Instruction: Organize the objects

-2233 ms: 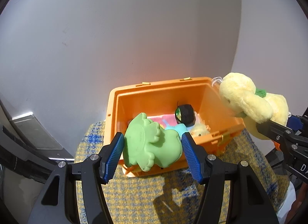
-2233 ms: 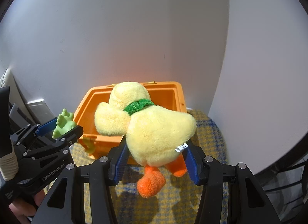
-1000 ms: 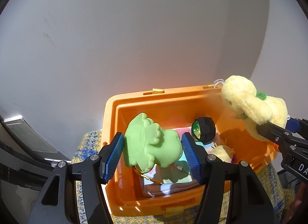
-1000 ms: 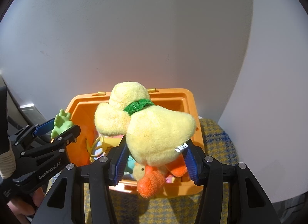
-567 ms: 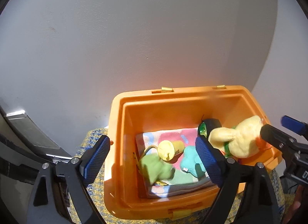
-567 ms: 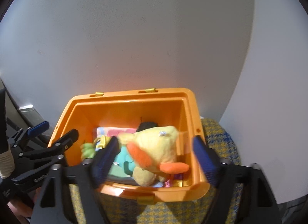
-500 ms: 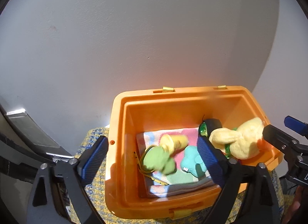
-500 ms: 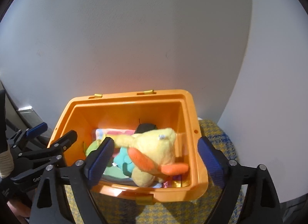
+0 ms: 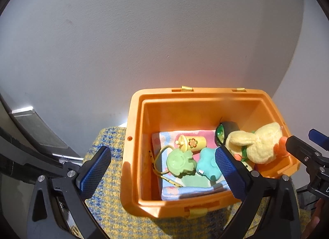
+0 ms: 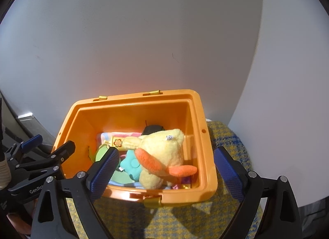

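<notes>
Left to right, from the left wrist view: dark slanted panel (image 9: 39, 132) at far left against the grey wall (image 9: 144, 33). Yellow-and-blue checked cloth (image 9: 107, 208) under everything. Left tool (image 9: 162, 169) released, blue pads (image 9: 94, 169) spread wide and empty, one outside the box's left wall, the other over its inside.

Orange box (image 9: 135, 120) open on the cloth, yellow clips on its far rim. Inside, a pastel striped towel (image 9: 185, 189) lining the floor. On the towel, from the left: a yellow cord loop (image 9: 158, 156), touching a green frog toy (image 9: 180, 163); a small yellow cup with a flower (image 9: 192, 142) lying on its side just behind the frog; a teal plush piece (image 9: 207, 163) beside the frog; a black ball with a green patch (image 9: 225, 130) near the back; a yellow plush duck (image 9: 257, 144) lying against the right wall, orange parts toward the near corner.

Right tool (image 10: 165, 169) seen from its own view likewise released, pads (image 10: 103, 169) wide apart and empty, hovering above the box's near rim (image 10: 164, 195), duck (image 10: 162, 154) lying on its side between them, well below, orange feet pointing right. Left tool (image 10: 51, 156) visible at that view's left edge, next to the box.
</notes>
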